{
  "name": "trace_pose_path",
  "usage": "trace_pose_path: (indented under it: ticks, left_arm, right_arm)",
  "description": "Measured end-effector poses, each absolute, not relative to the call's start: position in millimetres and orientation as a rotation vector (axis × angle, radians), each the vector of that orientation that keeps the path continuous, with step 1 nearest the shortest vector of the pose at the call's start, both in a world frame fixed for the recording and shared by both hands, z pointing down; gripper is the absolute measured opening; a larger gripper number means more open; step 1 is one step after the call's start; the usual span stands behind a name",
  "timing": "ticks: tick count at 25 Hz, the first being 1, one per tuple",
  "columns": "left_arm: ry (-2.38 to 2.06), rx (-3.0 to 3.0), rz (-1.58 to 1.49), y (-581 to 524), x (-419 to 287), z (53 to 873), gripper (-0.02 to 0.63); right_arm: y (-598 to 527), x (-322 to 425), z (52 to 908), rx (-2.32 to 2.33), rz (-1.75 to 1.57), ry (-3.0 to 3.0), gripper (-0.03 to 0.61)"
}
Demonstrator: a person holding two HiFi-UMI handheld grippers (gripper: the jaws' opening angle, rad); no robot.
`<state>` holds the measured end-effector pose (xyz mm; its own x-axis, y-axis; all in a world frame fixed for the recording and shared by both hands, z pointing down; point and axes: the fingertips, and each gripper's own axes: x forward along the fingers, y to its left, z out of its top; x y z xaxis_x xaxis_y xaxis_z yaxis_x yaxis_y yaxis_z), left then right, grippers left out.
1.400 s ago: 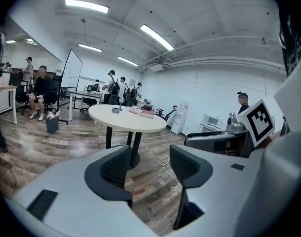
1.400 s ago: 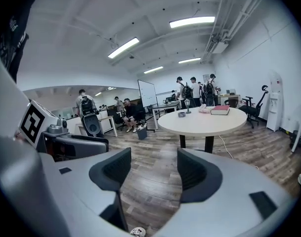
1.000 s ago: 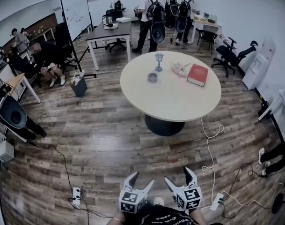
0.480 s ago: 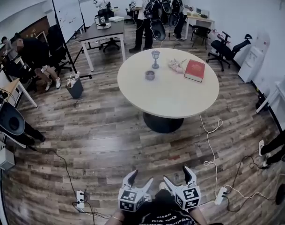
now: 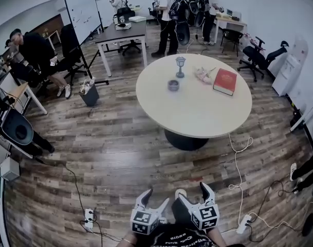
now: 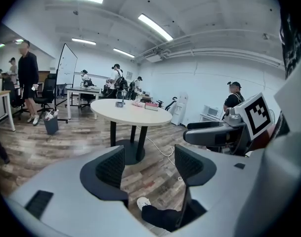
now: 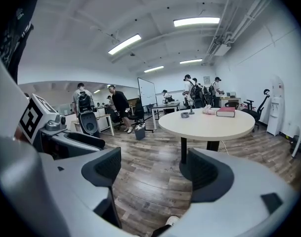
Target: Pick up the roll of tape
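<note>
**Jaws open on both grippers, tape way over on the counter**

Jaws on both sides are spread apart with nothing between them, just the wood floor (image 5: 120, 153) showing through the gap. The left gripper (image 5: 156, 197) and right gripper (image 5: 193, 192) hang side by side at the near edge of the head view, low over the floor and well apart from the round white counter (image 5: 197, 112).

The roll of tape (image 5: 173, 85), a small grey ring as far as I can tell, lies on the far left part of the counter. Just beyond it stands a goblet-shaped cup (image 5: 180, 67). To the right of those are a pale crumpled bundle (image 5: 203, 75), and then a red book (image 5: 225, 81) lying flat.

A white cable (image 5: 238, 158) trails across the floor on the right, near the counter's pedestal. A few people (image 5: 169, 9) stand by the desks at the far end of the room.
</note>
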<state>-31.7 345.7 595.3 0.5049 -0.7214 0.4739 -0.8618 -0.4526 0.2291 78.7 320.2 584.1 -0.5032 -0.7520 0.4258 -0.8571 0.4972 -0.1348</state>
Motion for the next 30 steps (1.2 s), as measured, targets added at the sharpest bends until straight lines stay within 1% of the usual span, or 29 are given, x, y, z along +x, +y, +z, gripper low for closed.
trace_pose_path:
  ticks: [11,19,30]
  left_arm:
    - [-1.419,2.274,0.391,227,-12,581,0.325]
    - [-1.515,2.214,0.373,164,7,577,0.325]
    - [-1.539,2.200,0.335,101,45,581,0.325]
  right_arm:
    - [197,100,583,1.253,0.443,-2.478,0.414]
    - [125,118,578,1.171,0.413,-2.529,0.411]
    - [64,161,572,1.166,0.368,-2.552,0.407]
